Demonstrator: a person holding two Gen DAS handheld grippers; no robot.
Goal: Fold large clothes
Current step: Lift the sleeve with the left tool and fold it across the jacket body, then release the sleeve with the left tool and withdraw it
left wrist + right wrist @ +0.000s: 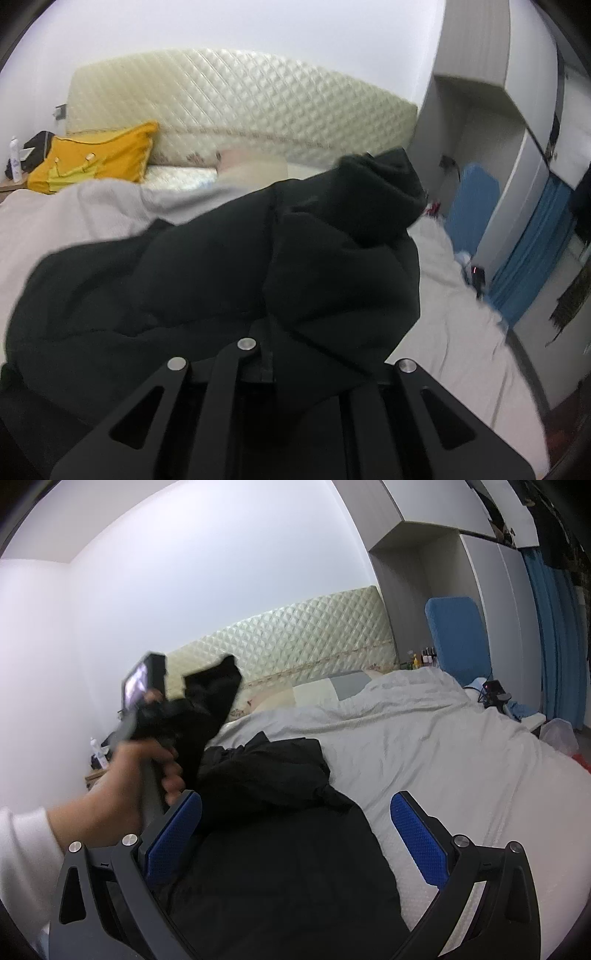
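Left wrist view: left claw (267,354) clamped on a fold of the black garment (207,280), which drapes over its jaws. Soft, limp, bulky; likely slumps unless held at hem or seam.

Right wrist view: right claw (295,834) apart, empty, over the garment on the bed (443,738).

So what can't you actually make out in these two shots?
- Left wrist view: the left gripper's fingertips are buried under the black garment, so the grip point is hidden.
- Right wrist view: the left gripper and the hand holding it are motion-blurred.
- Both views: the garment's type and full outline; it is bunched and runs off the bottom edge.
- Right wrist view: the small bottles by the headboard are too small to identify.
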